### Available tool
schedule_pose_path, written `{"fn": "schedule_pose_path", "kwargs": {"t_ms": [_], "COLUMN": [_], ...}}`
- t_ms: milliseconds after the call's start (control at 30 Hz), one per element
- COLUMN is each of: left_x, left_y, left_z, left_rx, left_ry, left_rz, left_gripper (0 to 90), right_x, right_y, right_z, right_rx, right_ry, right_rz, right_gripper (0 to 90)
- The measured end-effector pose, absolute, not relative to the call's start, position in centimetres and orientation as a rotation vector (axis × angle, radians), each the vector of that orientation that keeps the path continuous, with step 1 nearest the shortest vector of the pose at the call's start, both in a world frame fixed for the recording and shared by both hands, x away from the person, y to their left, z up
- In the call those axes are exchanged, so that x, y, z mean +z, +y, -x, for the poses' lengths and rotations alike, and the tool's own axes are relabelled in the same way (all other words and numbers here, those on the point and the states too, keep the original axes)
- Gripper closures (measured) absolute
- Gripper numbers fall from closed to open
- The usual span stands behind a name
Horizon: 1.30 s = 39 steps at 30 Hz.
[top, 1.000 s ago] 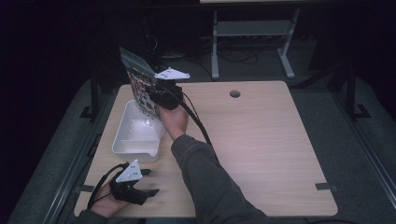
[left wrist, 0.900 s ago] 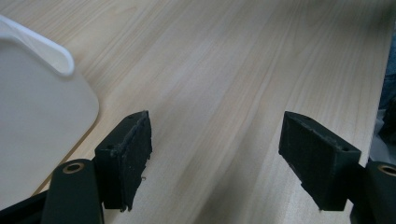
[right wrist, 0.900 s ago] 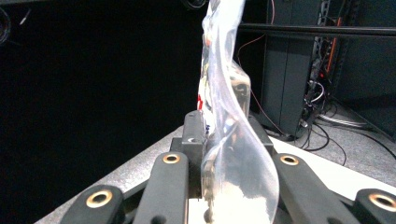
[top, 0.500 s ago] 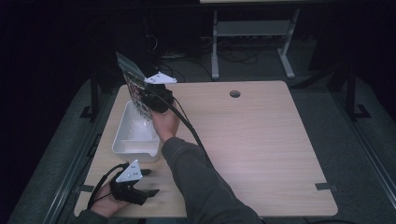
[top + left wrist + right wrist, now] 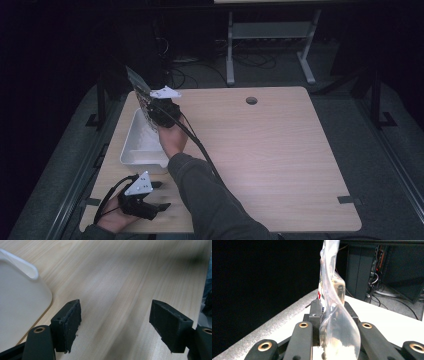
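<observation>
Between the right gripper's (image 5: 154,107) jaws: clear plastic bag (image 5: 332,302), clamped, standing up from the pads, over the far end of the white tray (image 5: 131,150). Left gripper (image 5: 150,197) sits on the table (image 5: 280,150) just near-side of the tray, jaws apart, nothing between them.
</observation>
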<state>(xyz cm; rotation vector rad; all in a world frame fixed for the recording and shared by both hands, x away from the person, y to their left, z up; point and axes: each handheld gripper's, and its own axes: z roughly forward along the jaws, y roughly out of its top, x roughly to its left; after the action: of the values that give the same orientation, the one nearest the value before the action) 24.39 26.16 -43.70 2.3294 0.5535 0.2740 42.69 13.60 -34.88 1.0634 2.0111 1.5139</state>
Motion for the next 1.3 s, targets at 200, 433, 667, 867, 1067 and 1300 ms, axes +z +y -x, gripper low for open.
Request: {"fn": "schedule_pose_path", "kwargs": {"t_ms": [200, 433, 667, 867, 1067, 1300], "left_x": [-43.7, -43.7, -43.7, -43.7, -43.7, -43.8], "left_y": [26.1, 26.2, 26.2, 26.1, 26.1, 26.1], "left_z": [-24.4, -24.4, -24.4, -24.4, -24.4, -24.4], "left_rx": [0.274, 0.277, 0.276, 0.275, 0.277, 0.279], "left_ry": [0.551, 0.55, 0.551, 0.555, 0.556, 0.55], "left_rz": [-2.332, -2.332, -2.33, -2.33, -2.331, -2.339], "left_gripper": [24.9, 24.9, 25.0, 24.9, 25.0, 25.0], "right_x": [-34.9, -34.8, -35.2, -35.8, -36.0, -36.3], "right_y": [13.6, 13.4, 13.3, 12.2, 12.0, 11.6], "right_z": [-42.4, -42.3, -42.3, -42.4, -41.9, -41.6], "right_rx": [1.515, 1.518, 1.439, 1.458, 1.435, 1.409], "right_ry": [2.0, 2.01, 2.063, 2.093, 2.112, 2.116], "right_rz": [-1.065, -1.131, -1.084, -1.09, -1.057, -1.052], "right_gripper": [74.0, 73.2, 72.6, 72.2, 72.2, 72.4]}}
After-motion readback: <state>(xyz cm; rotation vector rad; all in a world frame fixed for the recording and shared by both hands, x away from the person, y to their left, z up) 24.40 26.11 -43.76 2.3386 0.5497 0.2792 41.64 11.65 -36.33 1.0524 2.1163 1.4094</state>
